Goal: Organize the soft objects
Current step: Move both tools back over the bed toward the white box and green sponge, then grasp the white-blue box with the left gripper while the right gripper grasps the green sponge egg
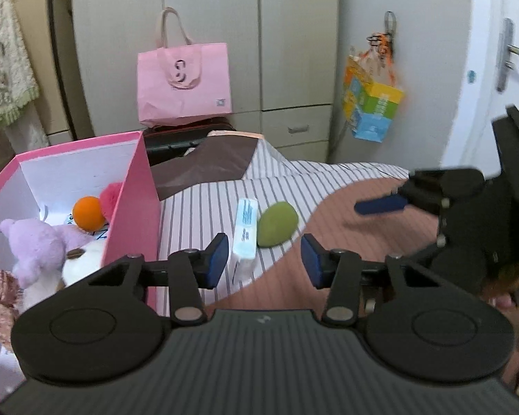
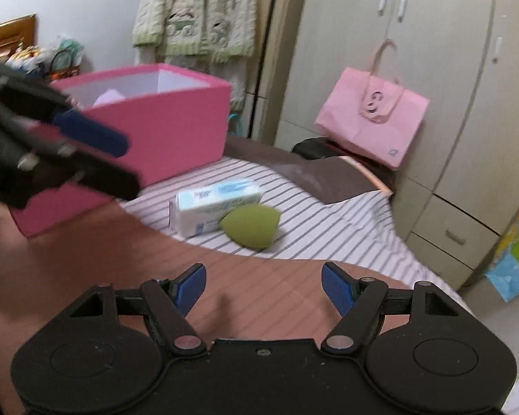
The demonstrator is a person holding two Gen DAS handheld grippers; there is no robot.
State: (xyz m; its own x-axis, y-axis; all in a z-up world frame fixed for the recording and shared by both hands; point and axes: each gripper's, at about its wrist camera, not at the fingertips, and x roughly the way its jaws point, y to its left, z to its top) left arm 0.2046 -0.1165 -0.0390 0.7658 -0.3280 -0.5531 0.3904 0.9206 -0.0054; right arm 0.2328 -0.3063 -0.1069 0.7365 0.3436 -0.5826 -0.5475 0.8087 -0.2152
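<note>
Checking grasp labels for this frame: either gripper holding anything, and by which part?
Nothing held. The left gripper has open fingers with the tissue pack beyond them, untouched. The right gripper is open over bare bedding.

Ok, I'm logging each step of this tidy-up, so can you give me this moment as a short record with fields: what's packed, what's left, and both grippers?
surface: striped bedsheet
container: pink box, open top
in box: purple plush toy, orange ball
left on bed: green sponge touching tissue pack
left gripper: open, empty, tissue pack between its fingers in view, untouched
right gripper: open, empty, short of the sponge
</note>
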